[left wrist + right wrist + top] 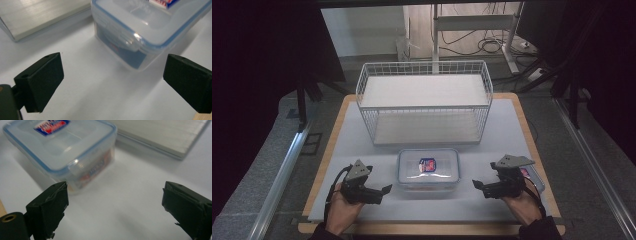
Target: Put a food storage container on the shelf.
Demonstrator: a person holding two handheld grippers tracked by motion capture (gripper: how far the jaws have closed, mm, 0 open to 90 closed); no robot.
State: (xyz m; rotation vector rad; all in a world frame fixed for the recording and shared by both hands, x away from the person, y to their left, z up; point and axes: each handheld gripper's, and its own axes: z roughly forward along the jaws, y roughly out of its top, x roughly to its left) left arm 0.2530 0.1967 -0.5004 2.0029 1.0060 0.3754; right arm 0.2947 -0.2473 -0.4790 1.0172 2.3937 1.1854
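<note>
A clear plastic box (pixel 428 170) with a blue-rimmed snap lid and a red-and-blue label lies at the front middle of the white mat. My left gripper (pixel 385 190) rests to its left, pointing at it, with its jaws wide apart and nothing between them. In the left gripper view the box (pixel 140 37) lies just beyond the left gripper (pixel 112 77). My right gripper (pixel 476 185) mirrors it on the box's right, open and empty. From the right gripper view, the box (pixel 67 152) sits ahead and to the left of the right gripper (pixel 115 207).
A white wire basket (pixel 424 100) with a pale floor stands behind the box at the back of the mat (pixel 357 150); its base edge (pixel 170 137) is close by. A small clear item with a pink label (pixel 530 174) lies beside the right hand. Wooden table edges frame the mat.
</note>
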